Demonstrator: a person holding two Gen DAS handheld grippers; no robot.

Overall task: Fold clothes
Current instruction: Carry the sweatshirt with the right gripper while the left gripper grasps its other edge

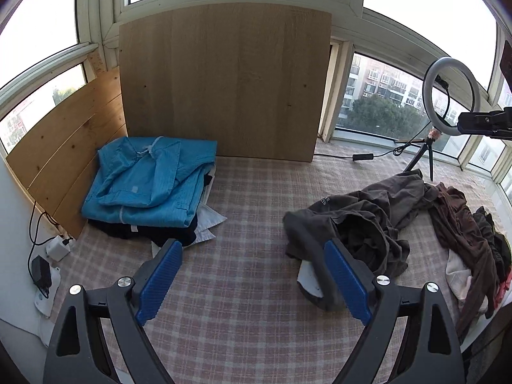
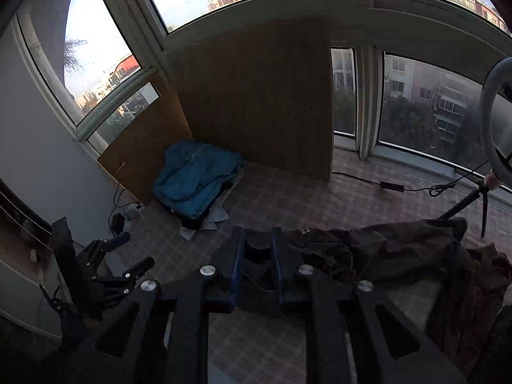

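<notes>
A crumpled dark grey garment lies on the plaid bed cover, right of centre. My left gripper hangs open and wide above the cover, nothing between its blue pads; its right finger is just beside the garment's near edge. In the right wrist view the left gripper shows at the lower left. My right gripper stands narrowly open. The grey garment shows through the gap, and I cannot tell whether the cloth touches the pads. A folded blue garment tops a stack at the back left.
A wooden board leans on the windows behind the stack. A ring light on a tripod stands at the back right, its cable across the cover. More loose clothes are heaped at the right edge. Chargers and cords lie at the left.
</notes>
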